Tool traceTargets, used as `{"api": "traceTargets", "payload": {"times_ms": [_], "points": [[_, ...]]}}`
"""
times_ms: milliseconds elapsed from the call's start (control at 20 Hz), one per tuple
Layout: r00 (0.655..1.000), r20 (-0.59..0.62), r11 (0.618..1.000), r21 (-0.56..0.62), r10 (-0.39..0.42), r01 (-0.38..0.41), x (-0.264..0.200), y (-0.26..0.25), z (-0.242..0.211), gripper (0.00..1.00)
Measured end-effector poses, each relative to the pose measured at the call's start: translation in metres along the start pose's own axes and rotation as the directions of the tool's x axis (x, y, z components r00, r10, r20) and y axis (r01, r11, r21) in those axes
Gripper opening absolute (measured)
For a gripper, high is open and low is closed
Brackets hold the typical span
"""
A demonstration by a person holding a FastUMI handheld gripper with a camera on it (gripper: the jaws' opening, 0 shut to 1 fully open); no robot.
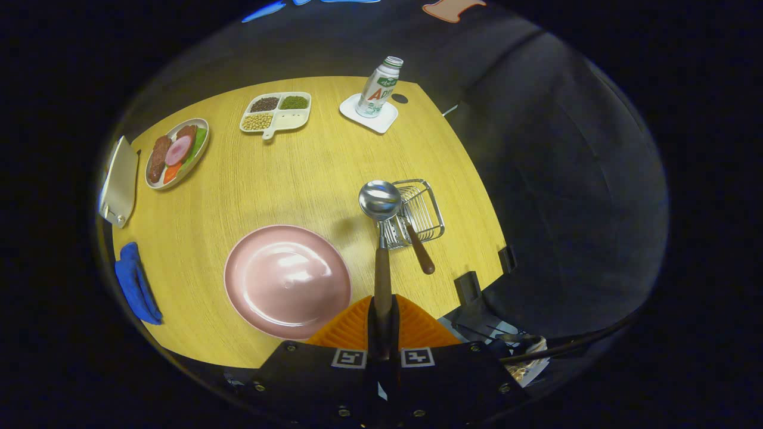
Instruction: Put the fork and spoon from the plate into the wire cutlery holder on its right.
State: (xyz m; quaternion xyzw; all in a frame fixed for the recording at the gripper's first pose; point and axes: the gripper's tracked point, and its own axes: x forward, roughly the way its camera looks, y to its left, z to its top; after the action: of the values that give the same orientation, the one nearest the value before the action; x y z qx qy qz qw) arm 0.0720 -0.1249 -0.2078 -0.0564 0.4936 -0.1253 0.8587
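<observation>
My gripper [381, 313] is shut on the wooden handle of the spoon [380, 201], both fingers pressing on it. The spoon points forward and is held up above the table, its steel bowl hanging over the left edge of the wire cutlery holder [426, 211]. The fork [419, 250] lies in the holder with its brown handle sticking out toward me. The pink plate [287, 280] sits bare on the yellow table, to the left of the fingers and the holder.
Beyond are a divided dish of beans [276, 111], a bottle [379, 86] on a white coaster, and a plate of food [177, 152]. A blue cloth [136, 283] and a flat grey object [119, 182] lie at the left. The table's right edge runs close past the holder.
</observation>
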Motion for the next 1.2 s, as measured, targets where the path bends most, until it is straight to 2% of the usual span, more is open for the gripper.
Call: {"api": "traceTargets", "payload": {"times_ms": [400,800,1200], "points": [[0.997,-0.081,0.999,0.044,0.002,0.002,0.021,-0.033,0.001,0.07],[0.985,-0.159,0.994,0.093,0.071,-0.056,0.043,-0.043,0.001,0.07],[0.970,-0.205,0.988,0.114,0.129,-0.107,0.045,-0.048,0.003,0.07]]}}
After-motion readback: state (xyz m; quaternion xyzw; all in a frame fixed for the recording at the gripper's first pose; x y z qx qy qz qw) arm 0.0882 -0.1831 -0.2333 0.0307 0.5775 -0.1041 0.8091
